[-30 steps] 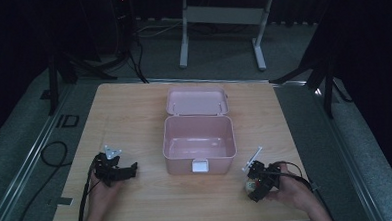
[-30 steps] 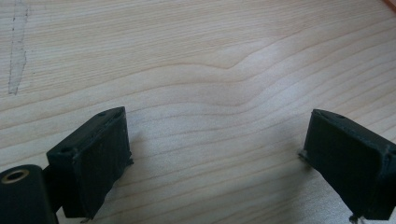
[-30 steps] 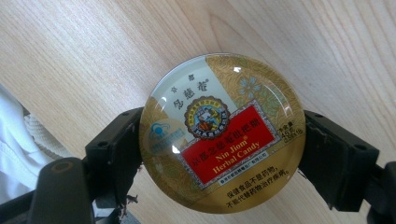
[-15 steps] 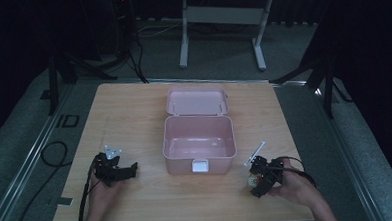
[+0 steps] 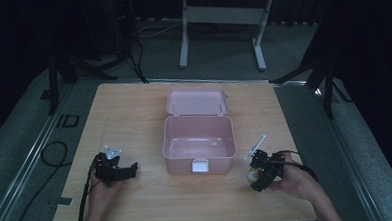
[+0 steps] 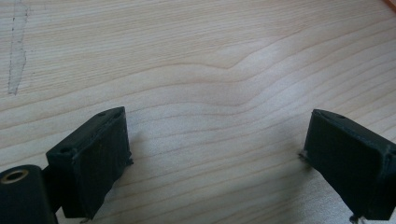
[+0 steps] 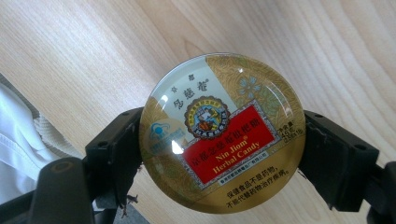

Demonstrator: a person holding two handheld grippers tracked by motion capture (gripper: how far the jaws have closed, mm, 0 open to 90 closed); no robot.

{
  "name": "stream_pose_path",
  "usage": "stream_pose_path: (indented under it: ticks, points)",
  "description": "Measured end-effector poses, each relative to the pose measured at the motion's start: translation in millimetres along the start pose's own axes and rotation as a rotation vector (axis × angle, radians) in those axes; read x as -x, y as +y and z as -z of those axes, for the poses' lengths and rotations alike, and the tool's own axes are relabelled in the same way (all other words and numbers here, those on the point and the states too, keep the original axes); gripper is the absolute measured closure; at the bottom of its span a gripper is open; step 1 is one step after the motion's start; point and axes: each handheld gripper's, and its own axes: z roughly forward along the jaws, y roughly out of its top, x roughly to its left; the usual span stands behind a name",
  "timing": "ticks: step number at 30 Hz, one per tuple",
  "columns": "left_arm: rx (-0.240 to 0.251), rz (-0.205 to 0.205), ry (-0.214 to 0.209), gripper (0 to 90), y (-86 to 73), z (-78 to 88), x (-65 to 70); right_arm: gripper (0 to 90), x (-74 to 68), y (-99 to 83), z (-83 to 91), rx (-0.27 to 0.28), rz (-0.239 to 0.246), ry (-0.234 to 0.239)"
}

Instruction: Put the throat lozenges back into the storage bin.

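From the high view I saw the pink box (image 5: pixel 199 143) sitting open in the middle of the counter (image 5: pixel 134 113), its lid (image 5: pixel 197 100) folded back on the far side and its inside bare. My left gripper (image 5: pixel 117 170) rested on the counter to the left of the box, near its front corner, with nothing between them. My right gripper (image 5: pixel 263 171) sat to the right of the box's front corner, in my right hand (image 5: pixel 294 179), with a small round tin (image 5: pixel 252 175) at its jaws. A white desk frame (image 5: pixel 220 19) stood on the floor beyond the box.

In the left gripper view the jaws stood wide apart over bare wood, released and holding nothing.

In the right gripper view the jaws were clenched on either side of the round gold tin (image 7: pixel 223 133), its red label reading "Nin Jiom Herbal Candy", and a white sleeve (image 7: pixel 18 140) showed at the left edge.

Against the frame from a second before, my right gripper had shifted a little and turned, while the left gripper and the box lay as they were.
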Motion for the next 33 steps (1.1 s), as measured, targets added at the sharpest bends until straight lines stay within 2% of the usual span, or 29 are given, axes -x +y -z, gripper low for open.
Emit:
stream_pose_path:
  ticks: [12, 28, 33]
  points:
    - [0.0, 0.0, 0.0, 7.3, 0.0, 0.0, 0.0, 20.1, 5.2, 5.8, 15.2, 0.014, -0.005, -0.015]
    - [0.0, 0.0, 0.0, 7.3, 0.0, 0.0, 0.0, 20.1, 9.4, 17.3, 25.9, 0.014, 0.004, -0.028]
    - [-0.001, -0.002, -0.001, 7.2, 0.1, 0.0, -0.1, 20.1, 12.4, 18.4, 31.5, 0.029, 0.006, -0.032]
